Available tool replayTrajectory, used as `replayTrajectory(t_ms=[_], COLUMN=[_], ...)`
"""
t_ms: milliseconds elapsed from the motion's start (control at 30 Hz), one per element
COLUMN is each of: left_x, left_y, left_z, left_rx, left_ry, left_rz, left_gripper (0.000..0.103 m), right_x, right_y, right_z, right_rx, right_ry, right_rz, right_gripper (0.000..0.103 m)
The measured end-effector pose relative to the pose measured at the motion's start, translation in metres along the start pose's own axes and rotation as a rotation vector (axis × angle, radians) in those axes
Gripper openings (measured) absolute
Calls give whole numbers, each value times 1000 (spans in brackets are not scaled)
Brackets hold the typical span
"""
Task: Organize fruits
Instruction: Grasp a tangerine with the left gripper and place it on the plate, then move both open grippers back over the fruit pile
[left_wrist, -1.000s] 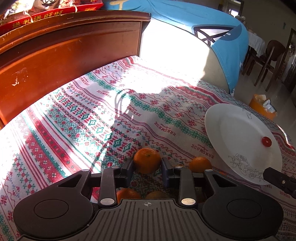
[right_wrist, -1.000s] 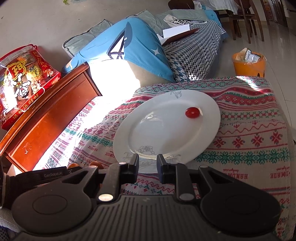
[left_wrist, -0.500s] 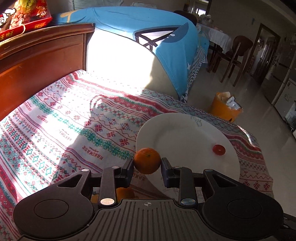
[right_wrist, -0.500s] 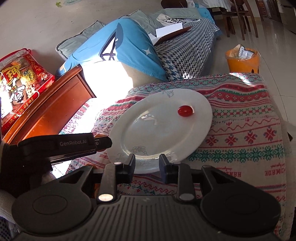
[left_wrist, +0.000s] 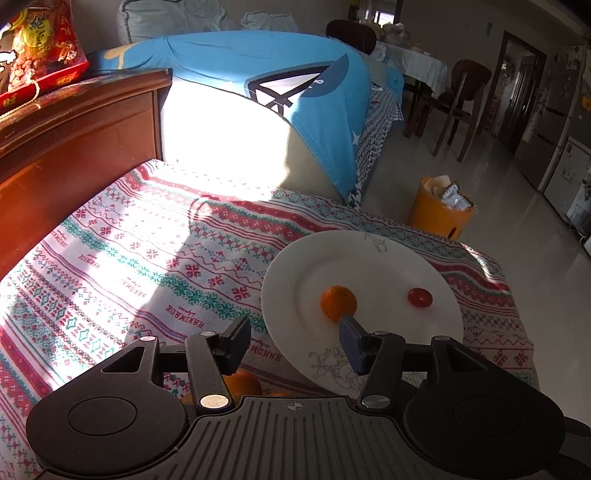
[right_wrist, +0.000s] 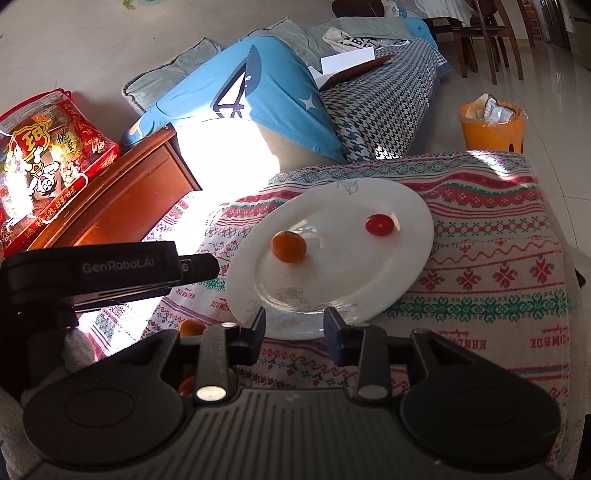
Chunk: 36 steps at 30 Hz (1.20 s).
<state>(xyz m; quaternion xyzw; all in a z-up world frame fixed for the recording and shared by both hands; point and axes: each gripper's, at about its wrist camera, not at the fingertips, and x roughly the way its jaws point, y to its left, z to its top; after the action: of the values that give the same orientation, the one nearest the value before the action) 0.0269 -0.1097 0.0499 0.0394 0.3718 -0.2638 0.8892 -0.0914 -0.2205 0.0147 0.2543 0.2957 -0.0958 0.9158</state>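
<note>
A white plate (left_wrist: 369, 262) (right_wrist: 354, 269) lies on the patterned cloth near the table's right end. On it rest an orange (left_wrist: 338, 302) (right_wrist: 289, 246) and a small red tomato (left_wrist: 420, 297) (right_wrist: 379, 224), well apart. My left gripper (left_wrist: 293, 341) is open just above the plate's near-left rim, and the orange lies free just beyond its right fingertip. More oranges (left_wrist: 242, 384) sit on the cloth under it, partly hidden. My right gripper (right_wrist: 295, 334) is open at the plate's near rim, holding nothing. In the right wrist view the left gripper's finger (right_wrist: 197, 266) reaches in from the left.
A wooden cabinet (left_wrist: 74, 147) with a red snack bag (right_wrist: 48, 147) borders the table on the left. A sofa with a blue cushion (left_wrist: 288, 85) stands behind. An orange bin (left_wrist: 439, 218) is on the floor past the table edge. A loose orange (right_wrist: 192, 326) lies beside the right gripper.
My left gripper carried the orange from the cloth rightward over the plate, then opened; the orange now lies on the plate. The right gripper's fingers have spread a little wider.
</note>
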Motion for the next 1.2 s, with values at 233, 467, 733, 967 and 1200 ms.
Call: replayTrajectory(t_ms=[233, 467, 733, 967, 1200], left_x=[-33, -54, -76, -83, -81], left_y=[21, 48, 65, 71, 71], left_z=[-7, -25, -57, -88, -105], left_rx=[-28, -104, -146, -183, -194], left_ry=[4, 28, 31, 60, 84], left_rz=[76, 119, 146, 167, 172], left_gripper=[64, 64, 64, 64, 64], right_x=[-12, -27, -35, -31, -16], right_y=[12, 24, 35, 45, 53], right_z=[-7, -17, -38, -49, -54], right_rx=[-64, -141, -192, -223, -224], right_ry=[18, 40, 89, 115, 131], right_rz=[25, 53, 88, 115, 116], right_gripper=[36, 36, 36, 36, 36])
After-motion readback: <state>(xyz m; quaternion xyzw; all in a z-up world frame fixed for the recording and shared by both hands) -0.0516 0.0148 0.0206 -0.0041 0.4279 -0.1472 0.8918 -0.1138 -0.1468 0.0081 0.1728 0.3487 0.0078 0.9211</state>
